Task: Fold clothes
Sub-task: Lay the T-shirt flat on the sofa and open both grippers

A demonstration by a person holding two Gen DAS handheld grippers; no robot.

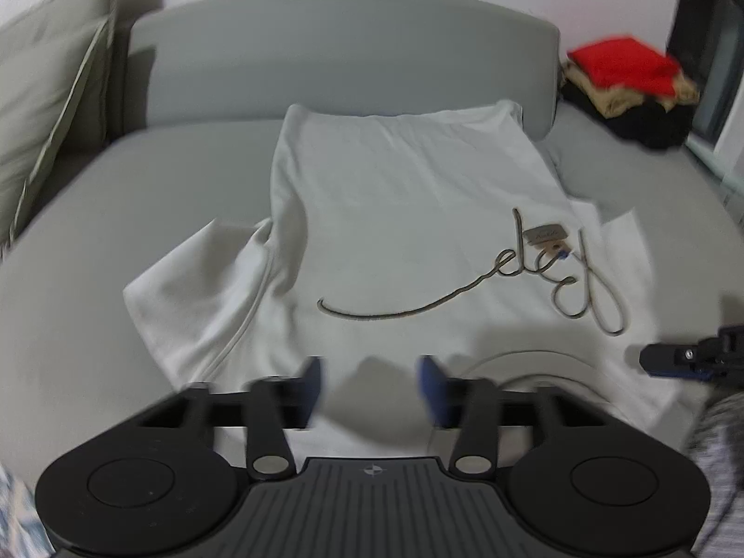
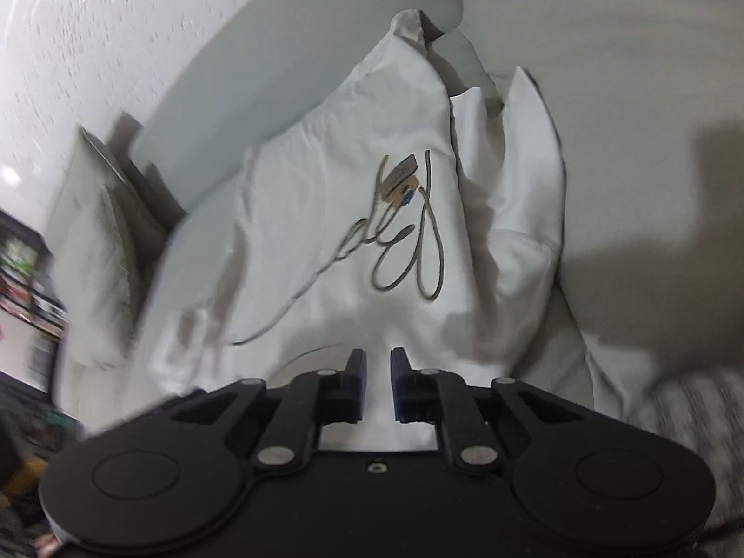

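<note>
A white T-shirt (image 1: 395, 214) lies spread on a grey sofa seat (image 1: 93, 232), its left sleeve folded out and its collar (image 1: 525, 358) towards me. A grey cord (image 1: 418, 307) with a paper tag (image 1: 544, 235) rests on it. My left gripper (image 1: 374, 386) is open just above the shirt's near edge, with nothing between its pads. One of the right gripper's fingers (image 1: 665, 357) shows at the right. In the right wrist view the shirt (image 2: 335, 214), cord (image 2: 418, 255) and tag (image 2: 402, 172) lie ahead. My right gripper (image 2: 377, 381) hovers over the collar end with a narrow gap and nothing pinched.
A pile of clothes with a red piece (image 1: 618, 65) on top and black ones (image 1: 651, 121) sits at the sofa's far right corner. A pale cushion (image 1: 42, 107) leans at the left, and the backrest (image 1: 344, 46) rises behind the shirt. A patterned sleeve (image 1: 716, 441) is at the right edge.
</note>
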